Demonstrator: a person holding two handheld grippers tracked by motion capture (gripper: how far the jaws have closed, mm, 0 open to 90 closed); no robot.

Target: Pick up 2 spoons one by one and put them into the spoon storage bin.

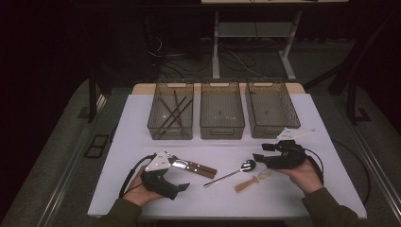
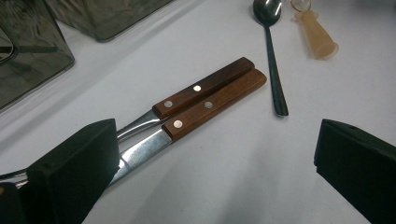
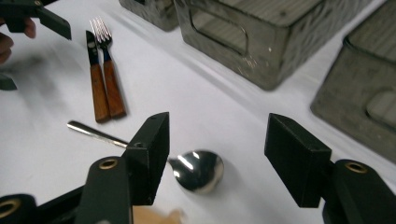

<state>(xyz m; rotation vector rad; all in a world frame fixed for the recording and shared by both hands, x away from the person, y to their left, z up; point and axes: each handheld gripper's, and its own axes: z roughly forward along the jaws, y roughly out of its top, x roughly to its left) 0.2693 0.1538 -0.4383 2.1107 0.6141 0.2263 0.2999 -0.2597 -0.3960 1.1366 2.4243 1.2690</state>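
Note:
A wooden-handled knife (image 2: 215, 100) and fork (image 2: 205, 86) lie side by side on the white table (image 1: 283, 198). My left gripper (image 1: 177, 175) (image 2: 215, 163) is open just beside their metal ends, and the blades pass close to its left jaw. A steel spoon (image 1: 231, 172) (image 3: 198, 170) lies to the right of them. My right gripper (image 1: 259, 152) (image 3: 219, 158) hovers open over the spoon's bowl, with its jaws on either side and apart from it. A small amber plastic spoon (image 1: 250, 181) (image 2: 317, 35) rests beside the steel one.
Three translucent bins stand in a row at the back: the left bin (image 1: 170, 132) holds dark chopsticks (image 1: 172, 113); the middle bin (image 1: 222, 132) and right bin (image 1: 269, 131) look empty. A desk frame and cables sit beyond the table.

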